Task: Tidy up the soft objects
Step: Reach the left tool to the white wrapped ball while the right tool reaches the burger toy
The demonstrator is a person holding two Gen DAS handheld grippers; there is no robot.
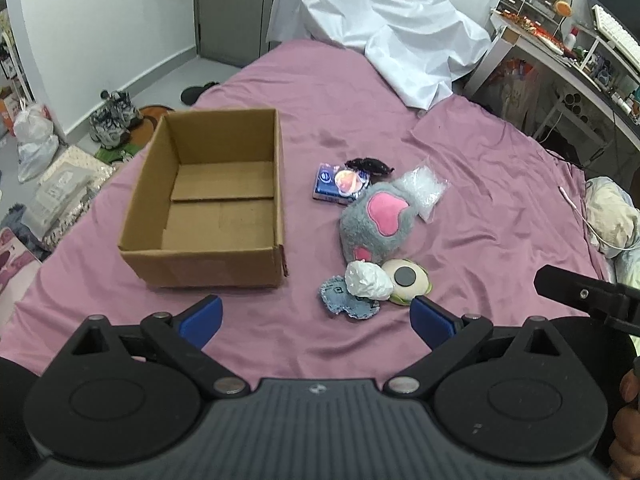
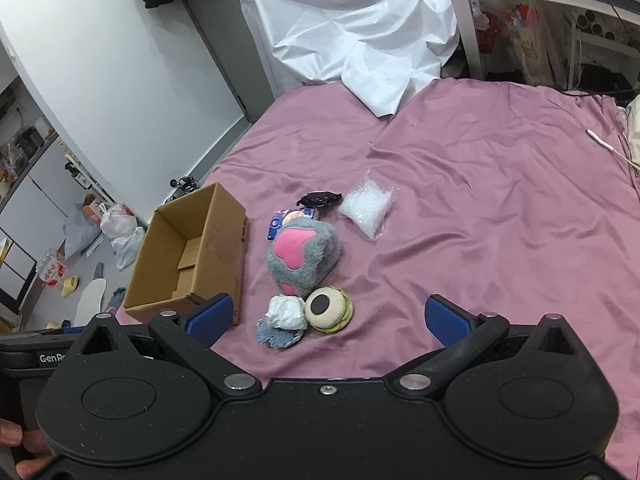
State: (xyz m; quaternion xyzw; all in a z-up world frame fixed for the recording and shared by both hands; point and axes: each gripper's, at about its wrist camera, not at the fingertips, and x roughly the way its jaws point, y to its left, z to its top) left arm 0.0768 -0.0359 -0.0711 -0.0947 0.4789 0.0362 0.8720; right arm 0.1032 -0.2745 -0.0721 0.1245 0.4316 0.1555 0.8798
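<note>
Both grippers hover above the mauve-pink bedsheet (image 1: 480,184), neither touching anything.

Left gripper (image 1: 316,318): blue-padded fingers (image 1: 202,320) spread wide apart, nothing between them. Right gripper (image 2: 328,320): blue-padded fingers (image 2: 446,320) likewise spread wide, holding nothing. The tip of the right gripper also shows at the 3 o'clock edge of the left wrist view.

Open brown cardboard box (image 1: 208,200): sits on the sheet at about 10 o'clock from the left gripper, flaps up, interior bare apart from its bottom flaps.

Soft objects lie in a loose cluster at roughly 12 to 1 o'clock from the left gripper, to the right of the box and apart from it:
- grey plush paw with pink pads (image 1: 378,220), middle of the cluster
- crumpled white plastic wad (image 1: 368,280), at the paw's 6 o'clock, lying on a blue denim fabric patch (image 1: 344,302)
- round cream cushion with a dark centre disc and green edge (image 1: 406,280), touching the wad at its 3 o'clock
- clear plastic bag of white granules (image 1: 424,190), at the paw's 1 o'clock, touching it in the left view
- blue printed packet (image 1: 338,184), at the paw's 11 o'clock
- small black shiny item (image 1: 370,166), just beyond the packet; kind unclear

Crumpled white sheet (image 1: 392,28): piled at 12 o'clock, far end of the bed.
</note>
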